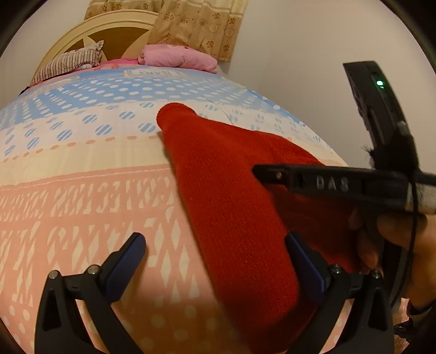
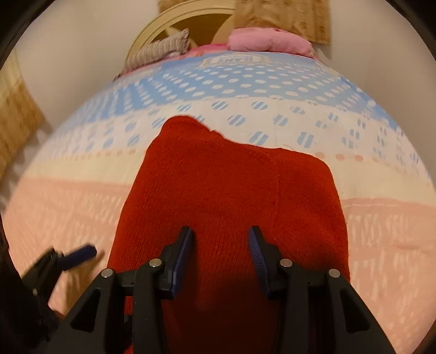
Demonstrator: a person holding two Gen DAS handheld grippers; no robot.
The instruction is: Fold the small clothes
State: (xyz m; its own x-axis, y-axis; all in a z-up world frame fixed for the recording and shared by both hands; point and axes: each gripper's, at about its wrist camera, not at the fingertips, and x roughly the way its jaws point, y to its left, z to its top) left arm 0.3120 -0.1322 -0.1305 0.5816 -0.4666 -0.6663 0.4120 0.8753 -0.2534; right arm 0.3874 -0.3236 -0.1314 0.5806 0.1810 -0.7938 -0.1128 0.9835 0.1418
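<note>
Looking at a bed with a quilt (image 1: 81, 190) banded pink, cream and blue, dotted; cream headboard (image 1: 90, 30), striped pillow (image 1: 68, 61), pink blanket (image 1: 177, 57) and floral curtain (image 1: 196, 24) at the far end, plain wall behind.

Red knit garment (image 2: 226, 185) lies flat on the quilt's pink and cream bands, far edge reaching the dotted cream band.

Left view only: right gripper's black body crossing over the garment's right side, plus the hand (image 1: 381, 239) holding it. Right view only: full width of the garment, and one left gripper finger on the quilt left of it.

Left gripper (image 1: 215, 245): jaws spread wide, garment's left edge between them, pads not pressing. Right gripper (image 2: 220, 239): tilted down over the garment's near middle, jaws partly spread, gripping nothing.
</note>
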